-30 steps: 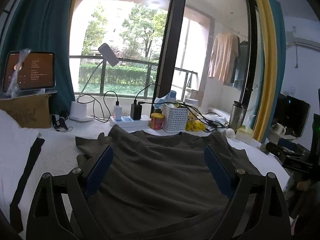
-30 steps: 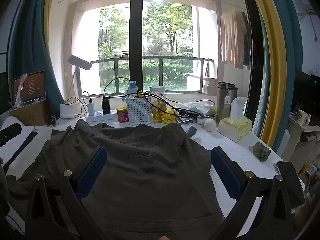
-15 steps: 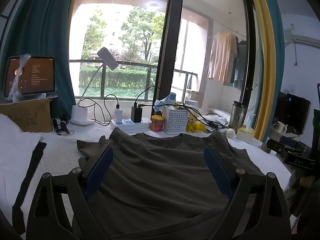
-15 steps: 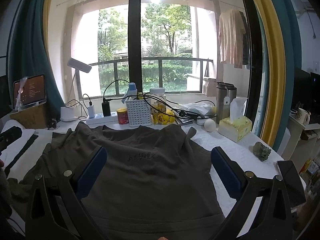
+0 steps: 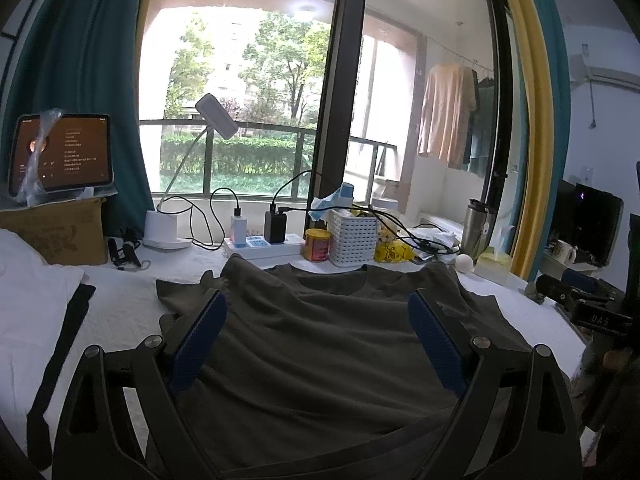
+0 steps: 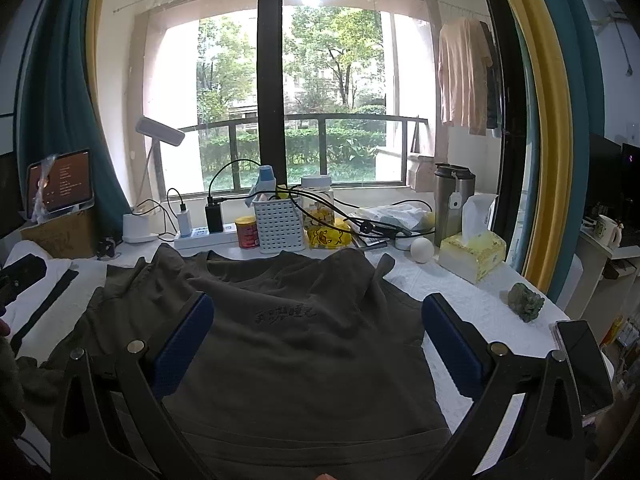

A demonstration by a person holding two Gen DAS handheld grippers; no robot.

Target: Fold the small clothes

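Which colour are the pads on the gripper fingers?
Blue pads, on black frames; the right wrist view shows them best.

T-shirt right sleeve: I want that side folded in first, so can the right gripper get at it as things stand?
Probably yes. The right gripper is open above the t-shirt, and the sleeve lies flat on bare table.

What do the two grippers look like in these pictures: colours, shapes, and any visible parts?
Both look alike. The left gripper and the right gripper each have two black, angular fingers with triangular cut-outs and round silver bolts. Blue pads line the inner faces of the fingers. No cables or markings show on them.
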